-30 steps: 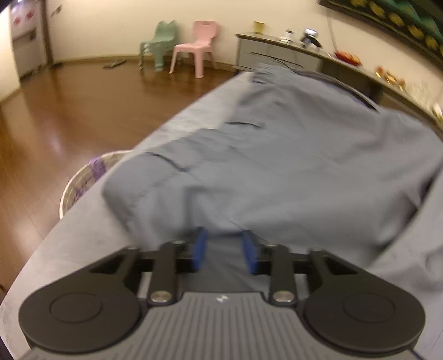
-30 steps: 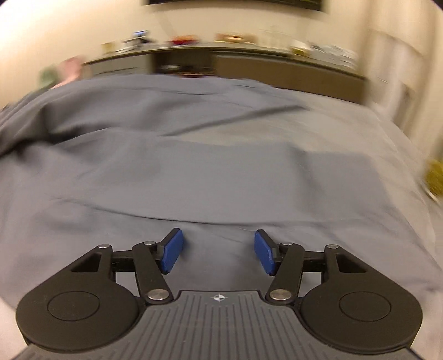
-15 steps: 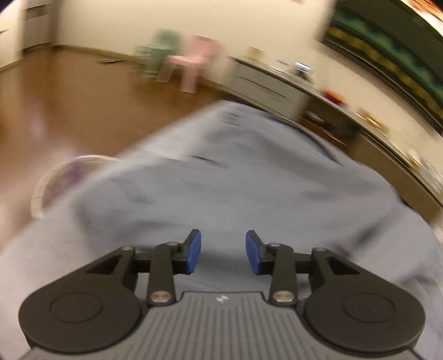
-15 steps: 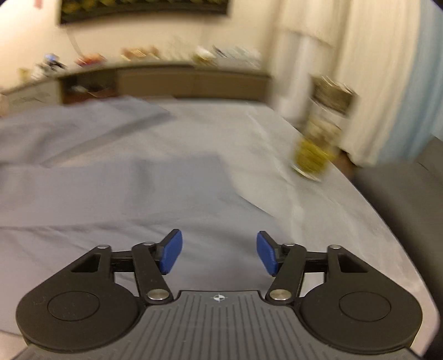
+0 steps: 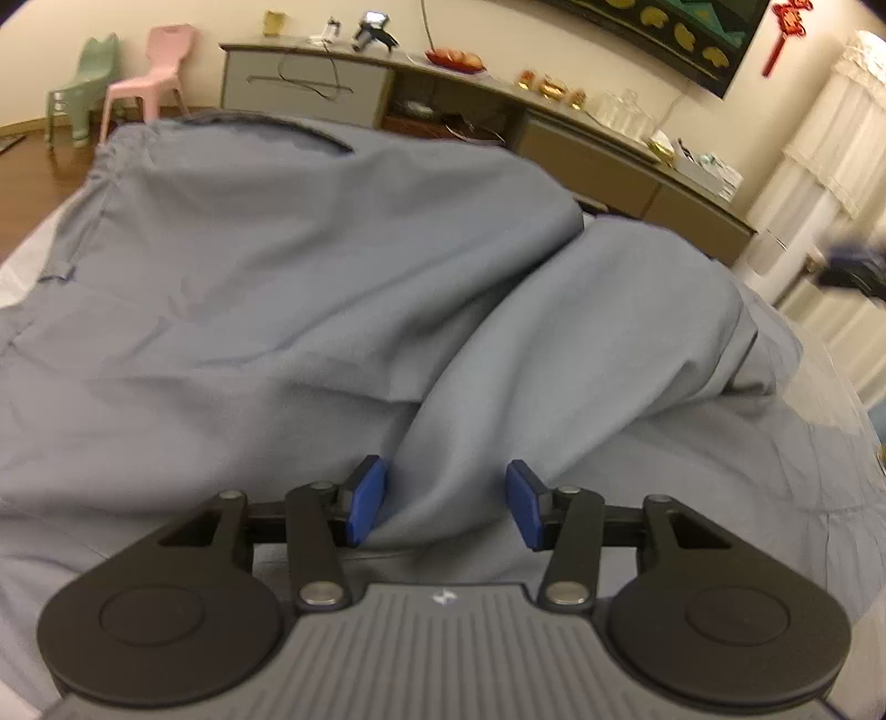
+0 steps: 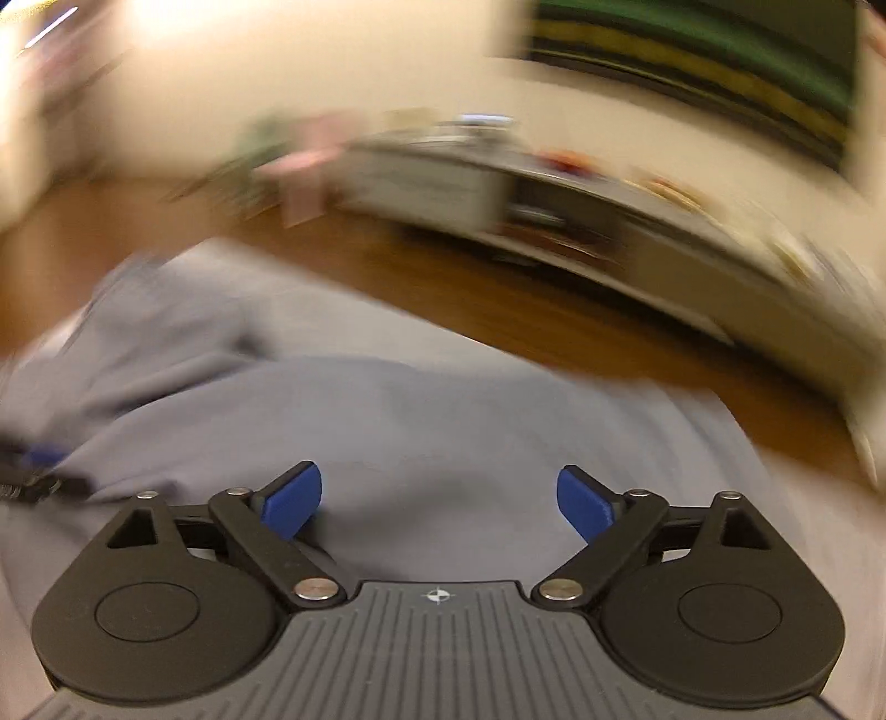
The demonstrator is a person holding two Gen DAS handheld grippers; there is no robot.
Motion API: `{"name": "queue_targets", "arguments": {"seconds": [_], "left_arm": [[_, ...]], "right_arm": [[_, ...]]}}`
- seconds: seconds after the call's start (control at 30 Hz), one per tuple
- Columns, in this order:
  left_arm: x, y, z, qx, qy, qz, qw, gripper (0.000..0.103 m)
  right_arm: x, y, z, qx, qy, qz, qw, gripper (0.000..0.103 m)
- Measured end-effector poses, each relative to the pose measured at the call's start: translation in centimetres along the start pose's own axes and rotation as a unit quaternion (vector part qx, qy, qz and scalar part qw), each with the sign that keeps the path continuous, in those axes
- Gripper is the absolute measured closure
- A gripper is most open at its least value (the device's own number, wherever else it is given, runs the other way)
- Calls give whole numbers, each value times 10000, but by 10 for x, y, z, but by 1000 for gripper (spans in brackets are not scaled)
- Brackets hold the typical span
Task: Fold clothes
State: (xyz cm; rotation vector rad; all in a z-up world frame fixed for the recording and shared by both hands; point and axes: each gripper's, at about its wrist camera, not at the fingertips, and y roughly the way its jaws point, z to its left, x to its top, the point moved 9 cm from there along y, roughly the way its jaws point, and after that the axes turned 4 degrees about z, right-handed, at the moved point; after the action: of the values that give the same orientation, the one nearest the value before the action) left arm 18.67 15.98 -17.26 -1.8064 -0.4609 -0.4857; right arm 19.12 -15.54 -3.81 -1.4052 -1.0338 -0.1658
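Here, between folds, my left tongs [image 5: 443, 501] have just been opening around a ridge of the grey-blue trousers [image 5: 288, 266], unpinched, while my right tongs [image 6: 440, 498], spread wide and empty, must find the next edge to grasp.

No readable words, numbers or brand names appear in either view. The only mark is a small white emblem, a cross-like symbol without letters, printed on the ribbed grey housing of the left gripper [image 5: 443, 501], just behind its blue pads; the same kind of emblem sits in the matching spot on the right gripper [image 6: 440, 501]. A red hanging ornament [image 5: 786, 27] on the wall above the sideboard [image 5: 609, 144] is too small to show any characters.
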Motion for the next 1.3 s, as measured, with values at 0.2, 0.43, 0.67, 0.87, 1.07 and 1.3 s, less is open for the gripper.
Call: {"name": "queue_targets", "arguments": {"seconds": [0.2, 0.43, 0.67, 0.87, 1.07, 1.3], "left_arm": [[-10, 5, 4, -90, 468, -2, 9989, 53], [-5, 14, -1, -267, 575, 76, 9980, 50], [-1, 12, 12, -315, 239, 97, 9992, 58], [3, -1, 17, -125, -96, -84, 9998, 51], [-16, -2, -5, -106, 158, 11, 9998, 51], [-22, 5, 2, 31, 72, 80, 9999, 49]], "right_arm": [[58, 104, 62, 539, -3303, 1067, 9363, 8], [67, 187, 86, 1171, -3939, 2410, 8793, 11], [50, 138, 90, 1005, -4035, 2233, 8816, 95], [-9, -11, 126, -272, -4231, 729, 9028, 98], [-169, -50, 189, -859, -4074, 884, 9049, 78], [-90, -109, 174, -787, -2453, 10, 9663, 43]]}}
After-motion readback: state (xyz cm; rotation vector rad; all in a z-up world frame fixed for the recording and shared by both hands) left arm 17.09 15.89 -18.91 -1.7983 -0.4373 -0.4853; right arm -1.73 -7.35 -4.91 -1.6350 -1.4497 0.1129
